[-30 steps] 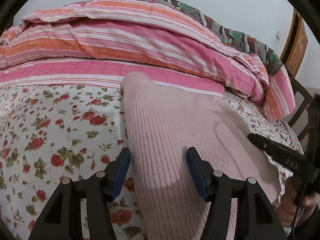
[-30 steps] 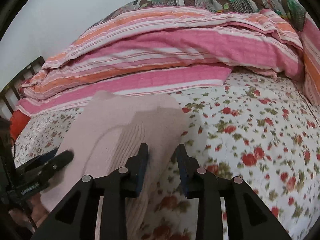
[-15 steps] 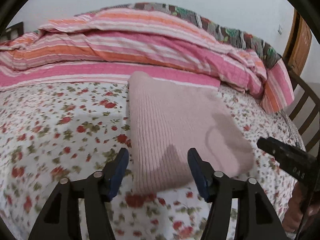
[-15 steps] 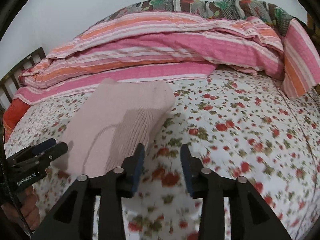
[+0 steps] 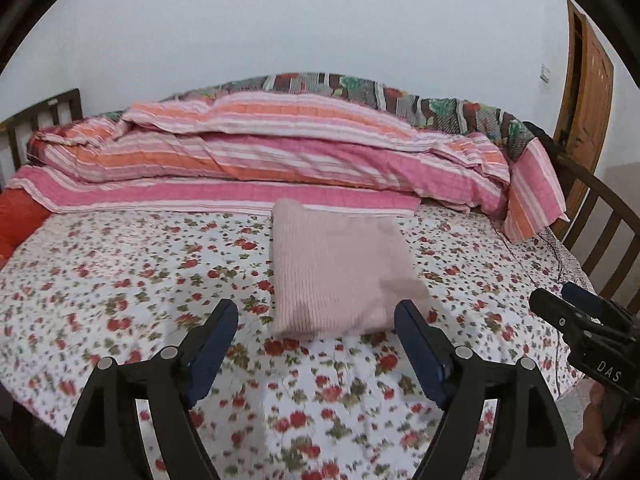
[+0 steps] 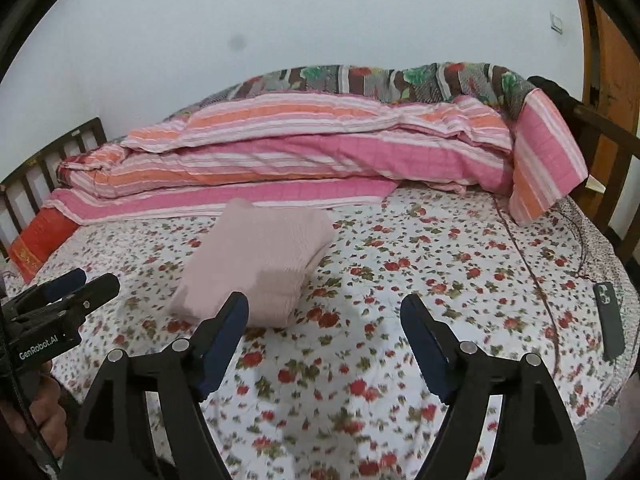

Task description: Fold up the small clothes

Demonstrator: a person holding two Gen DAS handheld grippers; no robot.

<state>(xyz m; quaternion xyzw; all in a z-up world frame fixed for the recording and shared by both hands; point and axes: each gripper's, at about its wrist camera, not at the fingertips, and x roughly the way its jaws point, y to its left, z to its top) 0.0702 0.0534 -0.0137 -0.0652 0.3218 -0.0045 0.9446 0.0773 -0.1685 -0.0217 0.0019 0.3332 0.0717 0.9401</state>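
Lying beyond folded pink garment (image 5: 336, 272): striped quilt (image 5: 256, 160); phone (image 6: 610, 322) at bed edge

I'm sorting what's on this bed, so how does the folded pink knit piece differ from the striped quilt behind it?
The pink knit garment is one plain pale colour; the striped quilt has pink, orange and white bands. The garment is a small, compact folded bundle, while the quilt runs nearly the whole width of the bed. The garment sits out on the floral sheet; the quilt is piled along the far side. Both are folded and untouched.
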